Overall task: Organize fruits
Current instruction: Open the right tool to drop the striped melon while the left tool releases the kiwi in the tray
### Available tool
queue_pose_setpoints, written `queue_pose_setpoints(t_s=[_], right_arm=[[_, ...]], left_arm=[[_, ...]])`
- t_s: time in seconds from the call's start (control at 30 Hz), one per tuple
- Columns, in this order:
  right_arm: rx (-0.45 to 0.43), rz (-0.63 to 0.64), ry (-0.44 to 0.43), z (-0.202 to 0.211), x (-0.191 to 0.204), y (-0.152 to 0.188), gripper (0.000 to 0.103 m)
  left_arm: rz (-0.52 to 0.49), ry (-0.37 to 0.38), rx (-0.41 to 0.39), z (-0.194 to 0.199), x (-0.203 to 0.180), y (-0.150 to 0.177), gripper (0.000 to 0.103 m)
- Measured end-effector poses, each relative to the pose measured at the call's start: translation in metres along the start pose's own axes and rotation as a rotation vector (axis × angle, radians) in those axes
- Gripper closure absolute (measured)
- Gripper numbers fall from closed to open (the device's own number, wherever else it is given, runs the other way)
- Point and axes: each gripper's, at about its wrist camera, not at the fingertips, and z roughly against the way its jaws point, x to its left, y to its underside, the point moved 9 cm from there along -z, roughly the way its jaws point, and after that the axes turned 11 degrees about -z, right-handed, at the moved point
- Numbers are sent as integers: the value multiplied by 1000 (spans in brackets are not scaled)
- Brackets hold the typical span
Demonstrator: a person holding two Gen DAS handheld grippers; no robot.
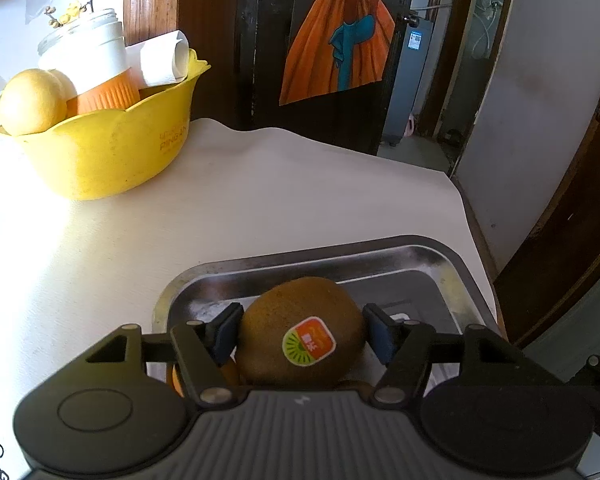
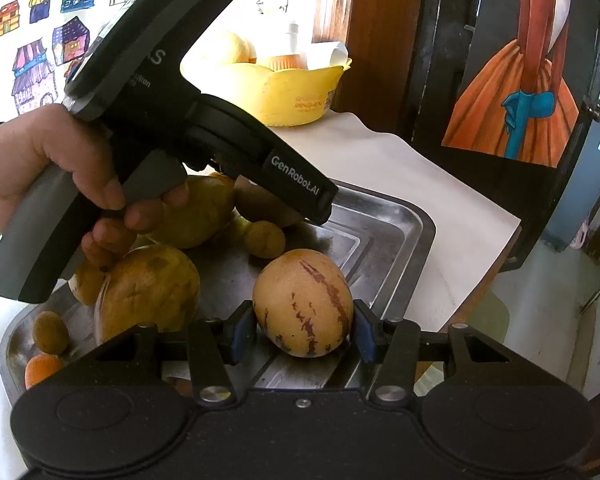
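Observation:
A brown kiwi [image 1: 300, 332] with an orange and green sticker sits between the pads of my left gripper [image 1: 302, 334], over the steel tray [image 1: 300, 258]. Thin gaps show at both pads, so the jaws stand open around it. In the right wrist view, my right gripper [image 2: 304, 334] is shut on a yellow fruit with purple stripes [image 2: 304, 300], low over the tray [image 2: 420, 216]. Both blue pads press its sides. Other fruit lies on the tray: a large mottled yellow one [image 2: 148, 292], small kiwis [image 2: 264, 240] and an orange piece [image 2: 40, 368].
A yellow bowl [image 1: 100, 152] at the table's back left holds yellow fruit [image 1: 32, 104], a white and orange cup [image 1: 96, 76] and rolled paper. A hand [image 2: 40, 168] holds the left gripper's handle above the tray's left half. The white table's edge [image 1: 460, 200] drops off at right.

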Motion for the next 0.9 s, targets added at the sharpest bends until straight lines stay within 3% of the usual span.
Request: queue_pose_setpoints(t_s=[0.47, 0.9], right_arm=[[-59, -6, 21, 16, 1, -6, 38], [-121, -12, 34, 47, 13, -22, 25]], left_arm=[[49, -12, -45, 21, 7, -3, 20], [46, -67, -133, 73, 11, -11, 5]])
